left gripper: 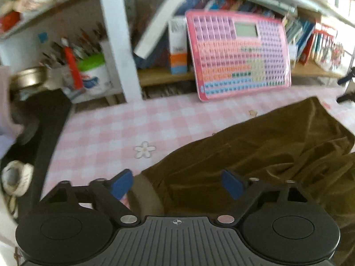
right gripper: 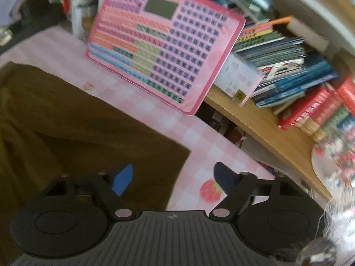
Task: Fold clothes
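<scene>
An olive-brown garment [left gripper: 255, 155] lies rumpled on the pink checked tablecloth [left gripper: 106, 128]. My left gripper [left gripper: 177, 185] hovers over its near left edge, jaws wide apart, blue pads clear of the cloth. In the right wrist view the same garment [right gripper: 77, 122] fills the left half, its right edge running under my right gripper [right gripper: 173, 178]. That gripper is open too, with the left pad over the cloth and the right pad over a strawberry print [right gripper: 209, 190] on the tablecloth. Nothing is pinched in either one.
A pink keyboard toy [left gripper: 239, 55] leans against a wooden shelf [right gripper: 266, 128] of books behind the table. A white post [left gripper: 119, 40], a pen pot [left gripper: 93, 73] and a dark object [left gripper: 44, 122] stand at the left. The other gripper's dark tips [left gripper: 346, 88] show at the far right.
</scene>
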The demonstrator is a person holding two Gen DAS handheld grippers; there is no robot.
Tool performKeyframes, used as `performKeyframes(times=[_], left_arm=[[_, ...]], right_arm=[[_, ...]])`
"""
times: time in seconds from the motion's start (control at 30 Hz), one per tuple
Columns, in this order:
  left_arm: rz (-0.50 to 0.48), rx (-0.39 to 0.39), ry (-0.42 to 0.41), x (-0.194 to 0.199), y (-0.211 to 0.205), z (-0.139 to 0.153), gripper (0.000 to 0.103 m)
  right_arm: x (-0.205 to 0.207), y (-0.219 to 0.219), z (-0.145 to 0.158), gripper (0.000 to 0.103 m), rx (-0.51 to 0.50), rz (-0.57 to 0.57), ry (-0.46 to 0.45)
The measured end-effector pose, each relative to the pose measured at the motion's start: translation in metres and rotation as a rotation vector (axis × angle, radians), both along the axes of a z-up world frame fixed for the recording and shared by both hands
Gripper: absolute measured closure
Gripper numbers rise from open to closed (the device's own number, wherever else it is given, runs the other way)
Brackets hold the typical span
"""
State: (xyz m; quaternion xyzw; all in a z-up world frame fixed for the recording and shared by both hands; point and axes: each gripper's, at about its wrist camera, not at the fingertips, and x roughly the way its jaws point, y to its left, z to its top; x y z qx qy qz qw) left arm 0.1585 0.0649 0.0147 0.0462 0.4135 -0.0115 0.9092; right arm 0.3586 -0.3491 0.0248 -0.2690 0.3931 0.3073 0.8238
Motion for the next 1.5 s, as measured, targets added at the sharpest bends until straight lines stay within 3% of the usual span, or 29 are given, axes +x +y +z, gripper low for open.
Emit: performKeyframes(times=[0.17, 0.47, 0.7, 0.77, 0.83, 0.93, 1.03, 1.13, 1.23, 1.5], left_arm=[[0.007, 0.026, 0.087, 0.039, 0.005, -0.025, 0.055], [-0.021, -0.003, 0.165, 0.062, 0.027, -0.045, 0.059], [-0.070, -0.049, 0.209, 0.077, 0.035, -0.053, 0.059], [-0.069, -0.064, 0.216, 0.079, 0.038, -0.054, 0.058], [-0.069, -0.065, 0.216, 0.079, 0.037, -0.054, 0.061], [-0.087, -0.068, 0.213, 0.079, 0.029, -0.054, 0.080], [-0.109, -0.072, 0.208, 0.074, 0.025, -0.053, 0.099], [-0.088, -0.115, 0.158, 0.062, 0.036, -0.046, 0.100], [-0.067, -0.140, 0.048, 0.046, 0.039, -0.022, 0.100], [-0.205, -0.079, -0.116, -0.017, 0.015, 0.035, 0.100]], right_arm=[[0.043, 0.011, -0.028, 0.039, -0.019, 0.037, 0.055], [0.071, 0.018, -0.058, 0.048, -0.014, 0.115, 0.127], [0.086, 0.006, -0.063, 0.055, 0.098, 0.085, 0.232], [0.085, 0.004, -0.063, 0.060, 0.106, 0.087, 0.231], [0.085, 0.004, -0.062, 0.081, 0.110, 0.081, 0.233], [0.082, 0.005, -0.061, 0.089, 0.098, 0.074, 0.236], [0.068, 0.007, -0.055, 0.092, 0.081, 0.061, 0.163], [0.050, 0.008, -0.043, 0.093, 0.081, 0.047, 0.067], [0.027, 0.004, -0.015, 0.093, 0.113, 0.020, -0.058], [-0.061, -0.027, 0.056, 0.093, 0.193, -0.081, -0.288]])
